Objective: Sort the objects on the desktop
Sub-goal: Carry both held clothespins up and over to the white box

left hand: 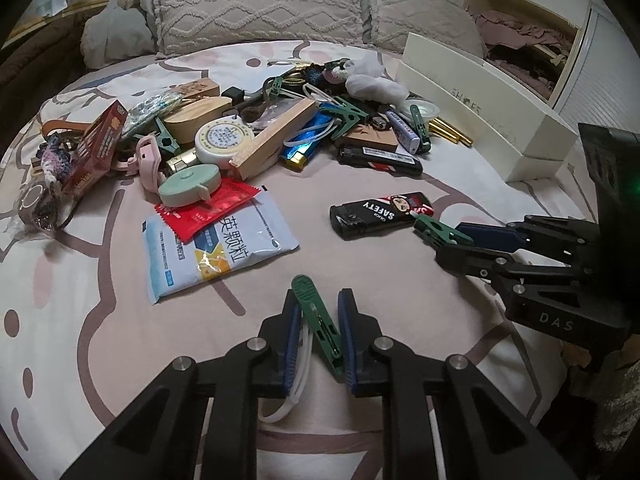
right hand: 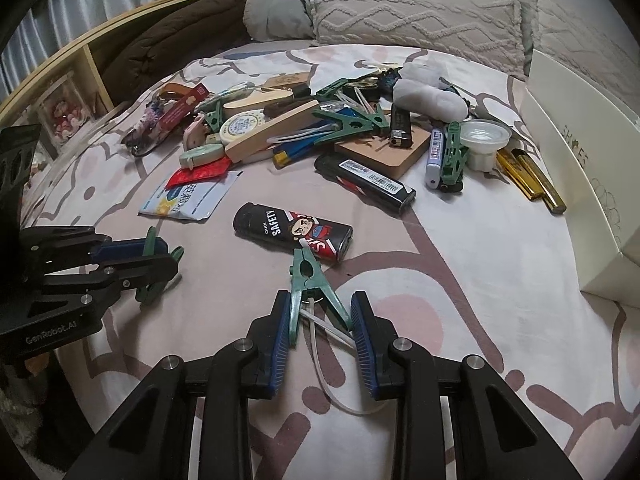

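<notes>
My left gripper (left hand: 318,300) sits low over the patterned bedsheet, its blue pads pressed on a green clothespin (left hand: 314,312) that stands up between them, a white cord loop (left hand: 298,376) hanging behind. The right wrist view shows it at the left edge (right hand: 170,256) with that clothespin (right hand: 150,242). My right gripper (right hand: 320,298) is shut on a second green clothespin (right hand: 310,284), both splayed handles against the pads. Its nose points at a black "SAFETY" lighter (right hand: 294,232), close to or touching it. In the left wrist view this gripper (left hand: 448,242) reaches in from the right beside the lighter (left hand: 380,214).
A heap of small things fills the far half of the sheet: more green clothespins (right hand: 352,122), a long black lighter (right hand: 366,182), a wooden block (left hand: 276,140), a tape measure (left hand: 188,184), a sachet (left hand: 216,248). A white shoe box (right hand: 580,152) borders the right. Pillows (left hand: 256,4) lie behind.
</notes>
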{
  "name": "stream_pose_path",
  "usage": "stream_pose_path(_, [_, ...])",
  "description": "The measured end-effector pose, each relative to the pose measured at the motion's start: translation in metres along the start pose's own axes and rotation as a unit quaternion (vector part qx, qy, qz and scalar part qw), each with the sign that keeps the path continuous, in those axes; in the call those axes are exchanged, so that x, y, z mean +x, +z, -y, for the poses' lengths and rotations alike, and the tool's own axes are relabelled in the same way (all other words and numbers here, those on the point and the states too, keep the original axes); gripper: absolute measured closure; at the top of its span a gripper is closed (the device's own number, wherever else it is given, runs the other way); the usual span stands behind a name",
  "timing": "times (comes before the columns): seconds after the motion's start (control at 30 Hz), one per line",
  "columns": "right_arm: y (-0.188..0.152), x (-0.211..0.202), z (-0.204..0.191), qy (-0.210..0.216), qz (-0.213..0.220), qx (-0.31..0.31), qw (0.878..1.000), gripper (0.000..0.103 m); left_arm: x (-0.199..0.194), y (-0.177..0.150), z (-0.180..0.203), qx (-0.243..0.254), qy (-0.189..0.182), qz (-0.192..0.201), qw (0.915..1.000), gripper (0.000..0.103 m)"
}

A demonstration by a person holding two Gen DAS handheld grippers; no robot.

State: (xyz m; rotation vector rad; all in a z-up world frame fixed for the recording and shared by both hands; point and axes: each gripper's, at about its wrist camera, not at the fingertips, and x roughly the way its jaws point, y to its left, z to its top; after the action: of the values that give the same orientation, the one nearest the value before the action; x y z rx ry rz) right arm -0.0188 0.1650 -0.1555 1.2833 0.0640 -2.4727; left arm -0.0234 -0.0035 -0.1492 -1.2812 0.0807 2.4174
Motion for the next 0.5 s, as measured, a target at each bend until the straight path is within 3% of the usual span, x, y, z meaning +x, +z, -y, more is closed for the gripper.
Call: stream_pose_path(0.5, [0.006,-0.016,0.008,0.001,0.031,0.027,0.999,0.072,-0.013,0.005,0.005,0.000,-0.008,0.029,0.9995,0.086])
